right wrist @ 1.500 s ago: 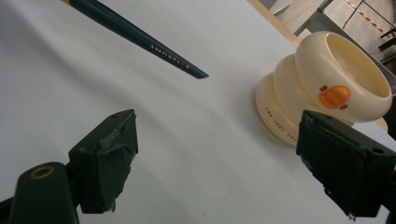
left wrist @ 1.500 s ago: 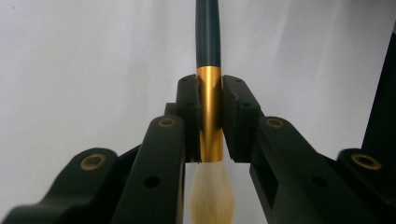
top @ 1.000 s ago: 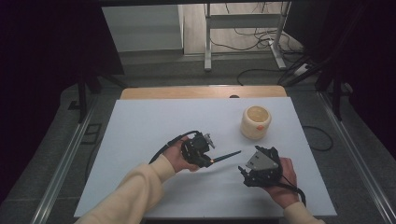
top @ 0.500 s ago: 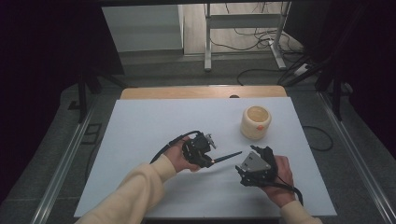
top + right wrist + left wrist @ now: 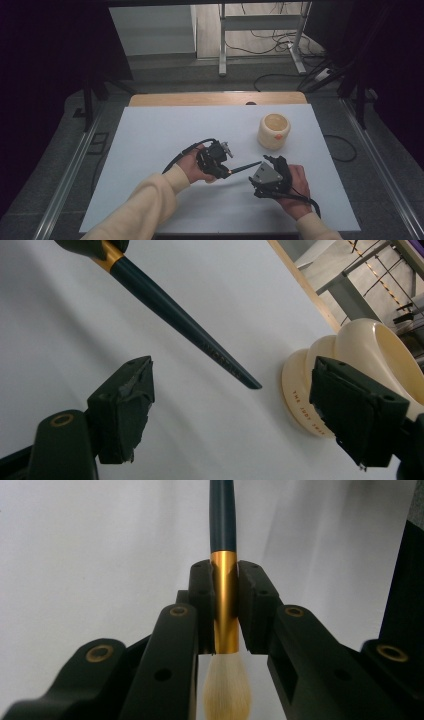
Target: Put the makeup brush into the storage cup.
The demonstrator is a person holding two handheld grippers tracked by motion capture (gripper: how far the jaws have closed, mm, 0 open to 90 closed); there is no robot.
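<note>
A brush with a dark handle (image 5: 245, 166), gold ferrule (image 5: 224, 600) and pale bristles (image 5: 225, 690) is held level above the white table. My left gripper (image 5: 224, 587) is shut on the ferrule and shows at mid-table (image 5: 225, 171) in the high view. The handle (image 5: 175, 315) points right, toward my right gripper (image 5: 262, 167). That gripper (image 5: 232, 377) is open; its jaws have just been closing a little and touch nothing. The handle's tip lies ahead of them, in line with the gap. A cream cup (image 5: 274, 131) stands beyond, close to the right jaw (image 5: 360, 350).
The white tabletop (image 5: 150, 140) has a wooden strip (image 5: 215, 98) along its far edge. Metal rails run down both sides. Cables and a stand's legs (image 5: 260, 55) lie on the floor behind the table.
The right gripper has shifted slightly left, toward the handle's tip. The left gripper and brush have stayed put.
</note>
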